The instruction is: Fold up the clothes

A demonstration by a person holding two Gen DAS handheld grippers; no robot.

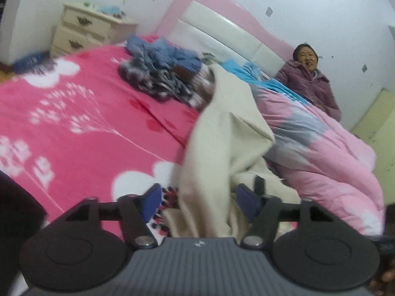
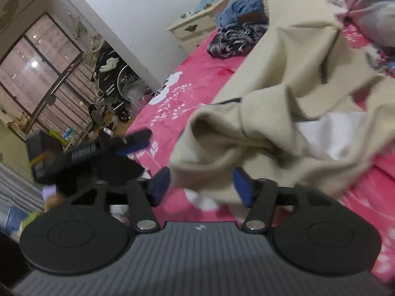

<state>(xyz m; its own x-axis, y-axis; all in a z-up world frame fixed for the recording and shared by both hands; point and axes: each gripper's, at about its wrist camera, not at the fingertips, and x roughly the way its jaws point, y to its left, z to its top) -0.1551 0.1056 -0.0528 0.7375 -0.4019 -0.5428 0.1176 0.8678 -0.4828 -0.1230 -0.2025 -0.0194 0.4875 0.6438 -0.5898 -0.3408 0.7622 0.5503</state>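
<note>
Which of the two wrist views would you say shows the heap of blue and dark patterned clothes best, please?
The left wrist view: the clothes heap lies unobstructed mid-bed before the headboard, though motion-blurred. In the right wrist view the same heap sits small near the top, its right side cut off by the beige garment.

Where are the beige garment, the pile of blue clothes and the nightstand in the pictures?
beige garment (image 1: 222, 133), left wrist view, on its raised middle fold.
pile of blue clothes (image 1: 167, 51), left wrist view, on the top blue piece.
nightstand (image 1: 84, 24), left wrist view, on its upper drawer front.
</note>
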